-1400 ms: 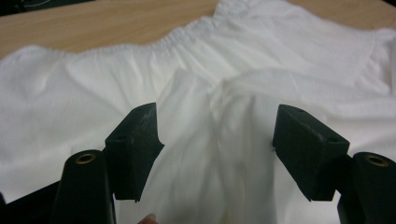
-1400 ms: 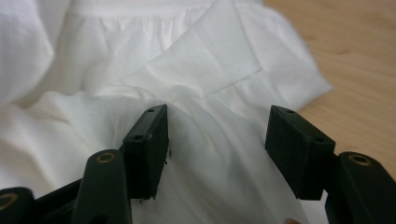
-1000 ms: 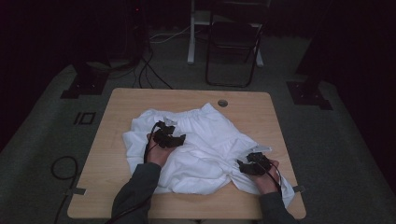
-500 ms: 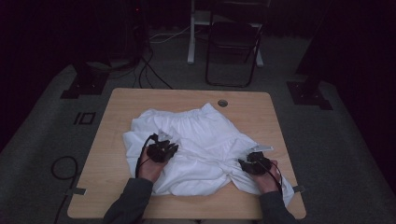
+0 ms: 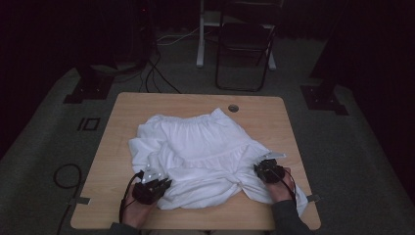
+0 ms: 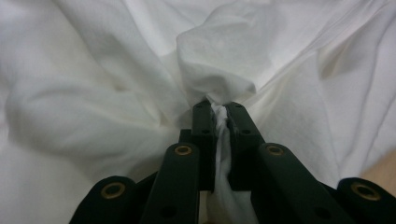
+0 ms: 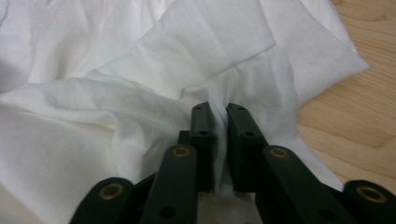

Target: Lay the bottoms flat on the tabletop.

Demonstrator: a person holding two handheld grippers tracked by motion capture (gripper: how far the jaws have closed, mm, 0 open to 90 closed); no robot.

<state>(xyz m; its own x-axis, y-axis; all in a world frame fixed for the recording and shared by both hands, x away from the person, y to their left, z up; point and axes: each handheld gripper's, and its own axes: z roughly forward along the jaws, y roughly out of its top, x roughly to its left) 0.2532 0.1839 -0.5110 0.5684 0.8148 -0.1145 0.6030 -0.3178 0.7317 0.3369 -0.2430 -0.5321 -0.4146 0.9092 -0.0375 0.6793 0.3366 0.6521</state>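
A white garment (image 5: 205, 142) with a gathered waistband lies crumpled on the wooden table (image 5: 147, 105). My left gripper (image 5: 165, 183) sits at the garment's near left edge. In the left gripper view its jaws (image 6: 218, 105) have just been closing and now pinch a bunched fold of the white cloth (image 6: 116, 70). My right gripper (image 5: 258, 169) rests at the garment's near right side. Its jaws (image 7: 218, 108) have also just been closing and clamp a ridge of the fabric (image 7: 140, 56), with bare tabletop (image 7: 355, 116) to the right.
A round cable hole (image 5: 233, 108) sits near the table's far edge. A dark folding chair (image 5: 244, 44) and a white post (image 5: 200, 34) stand beyond the table. Cables (image 5: 66, 174) trail on the floor at left. Bare wood borders the garment.
My left hand has come from the garment's middle back toward the near left edge of the table, and now has cloth in its jaws. The right hand has stayed put.
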